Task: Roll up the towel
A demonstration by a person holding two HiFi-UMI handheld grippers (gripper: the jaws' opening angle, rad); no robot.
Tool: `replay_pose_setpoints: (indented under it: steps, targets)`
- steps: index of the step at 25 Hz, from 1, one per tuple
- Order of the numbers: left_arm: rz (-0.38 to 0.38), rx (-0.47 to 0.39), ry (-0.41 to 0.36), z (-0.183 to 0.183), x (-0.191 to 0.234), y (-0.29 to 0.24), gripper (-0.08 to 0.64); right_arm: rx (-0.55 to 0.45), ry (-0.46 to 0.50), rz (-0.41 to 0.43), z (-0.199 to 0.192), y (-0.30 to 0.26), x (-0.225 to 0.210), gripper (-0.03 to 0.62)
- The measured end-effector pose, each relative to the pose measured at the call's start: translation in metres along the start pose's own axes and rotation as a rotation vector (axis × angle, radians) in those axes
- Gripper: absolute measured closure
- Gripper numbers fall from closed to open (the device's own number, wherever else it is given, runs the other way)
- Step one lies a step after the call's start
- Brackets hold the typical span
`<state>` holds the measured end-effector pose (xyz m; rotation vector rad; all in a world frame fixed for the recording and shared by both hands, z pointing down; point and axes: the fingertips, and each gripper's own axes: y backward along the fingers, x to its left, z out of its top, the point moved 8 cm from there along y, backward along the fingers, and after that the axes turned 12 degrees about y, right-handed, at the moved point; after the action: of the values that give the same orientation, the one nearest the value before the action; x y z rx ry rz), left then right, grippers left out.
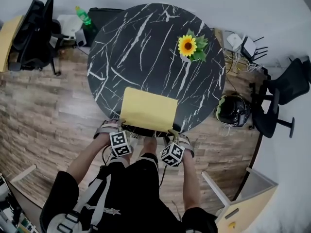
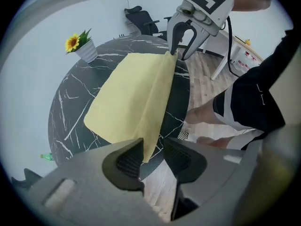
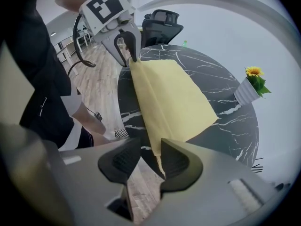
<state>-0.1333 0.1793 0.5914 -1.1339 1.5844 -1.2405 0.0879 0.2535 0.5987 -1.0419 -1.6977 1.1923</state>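
Observation:
A yellow towel (image 1: 148, 109) lies flat on the round black marble table (image 1: 146, 42), its near edge at the table's rim. In the left gripper view the towel (image 2: 131, 93) has a fold along that edge. My left gripper (image 1: 119, 126) is at the near left corner. Its jaws (image 2: 153, 159) stand open, the corner lying against one pad with a gap to the other. My right gripper (image 1: 172, 132) is at the near right corner, also open (image 3: 150, 161), the towel (image 3: 174, 93) edge beside one pad. Each gripper shows in the other's view (image 2: 182, 44) (image 3: 127, 51).
A potted sunflower (image 1: 192, 46) stands at the table's far right. A black office chair (image 1: 34, 33) and a green bottle (image 1: 83, 16) are at the far left. A black helmet (image 1: 233, 109) and another chair (image 1: 282, 96) are on the right. A pale cabinet (image 1: 243, 208) stands near right.

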Motion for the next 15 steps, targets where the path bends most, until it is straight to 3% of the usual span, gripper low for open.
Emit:
replay_pose_setpoints:
  steps: [9,15]
  targets:
    - [0.006,0.015,-0.007,0.0027,0.0044,-0.0090,0.442,-0.001,0.004,-0.005,-0.0014,-0.0048,-0.0050,0.467]
    - [0.016,0.025,-0.024,0.0034,0.0037,-0.0100,0.454,0.014,0.035,-0.043,-0.0019,-0.0059,-0.0067,0.516]
